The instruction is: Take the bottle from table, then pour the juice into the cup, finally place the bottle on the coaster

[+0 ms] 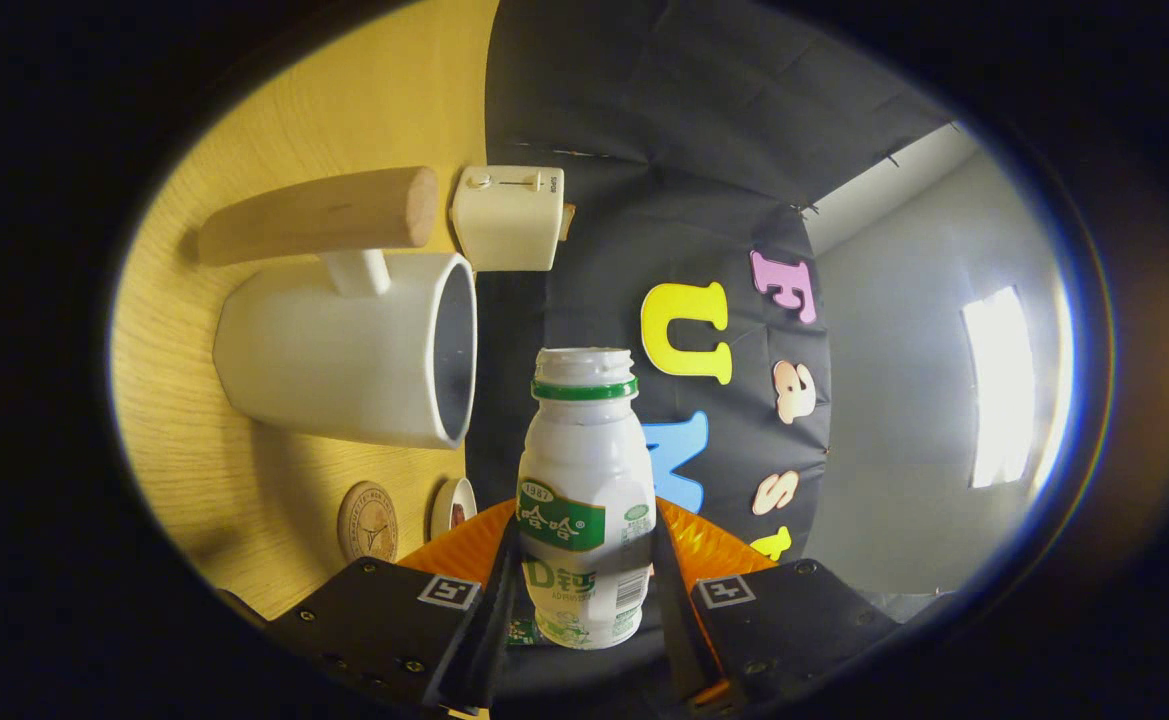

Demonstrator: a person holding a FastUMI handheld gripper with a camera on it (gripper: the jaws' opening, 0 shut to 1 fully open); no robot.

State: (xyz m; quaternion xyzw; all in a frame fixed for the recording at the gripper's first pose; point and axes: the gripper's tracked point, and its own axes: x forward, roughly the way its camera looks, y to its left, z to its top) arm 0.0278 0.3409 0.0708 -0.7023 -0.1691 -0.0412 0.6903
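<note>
Your gripper [584,590] is clamped on the uncapped white plastic bottle [584,480]; beside it, the white mug [344,350], contents unseen.

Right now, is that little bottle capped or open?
Open. The bottle, gripped between the jaws of the gripper, shows a bare threaded neck above its green ring, with no cap on it.

An uncapped white juice bottle [584,500] with green label sits between the fingers. The white cup [354,345] with wooden handle stands on the table beyond it. A round coaster [368,521] lies beside the cup.
</note>
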